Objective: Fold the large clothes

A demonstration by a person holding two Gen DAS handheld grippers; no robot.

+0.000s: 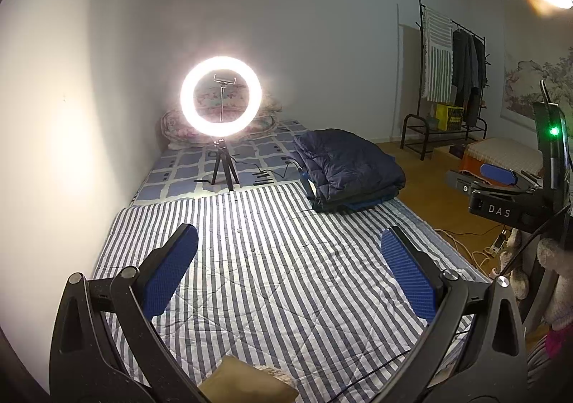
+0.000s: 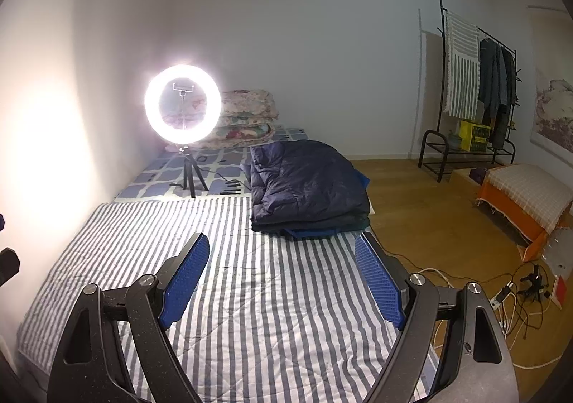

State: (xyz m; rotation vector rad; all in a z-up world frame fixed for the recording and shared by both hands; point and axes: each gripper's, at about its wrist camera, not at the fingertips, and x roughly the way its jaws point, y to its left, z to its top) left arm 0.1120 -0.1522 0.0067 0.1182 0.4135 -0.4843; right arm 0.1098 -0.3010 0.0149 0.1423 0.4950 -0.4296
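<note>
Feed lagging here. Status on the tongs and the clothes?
Left tongs open, empty. Right tongs open, empty. Navy jacket folded on striped quilt. Ring light behind, clear of path.

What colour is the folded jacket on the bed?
Dark navy puffer jacket, clearest in the right wrist view.

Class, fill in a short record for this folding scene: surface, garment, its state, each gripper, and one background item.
surface: striped blanket spread flat on the bed
garment: dark navy padded coat
garment state: folded in a stack near the blanket's far right edge
left gripper: jaws open, holding nothing
right gripper: jaws open, holding nothing
background: lit ring light on a small tripod
</note>
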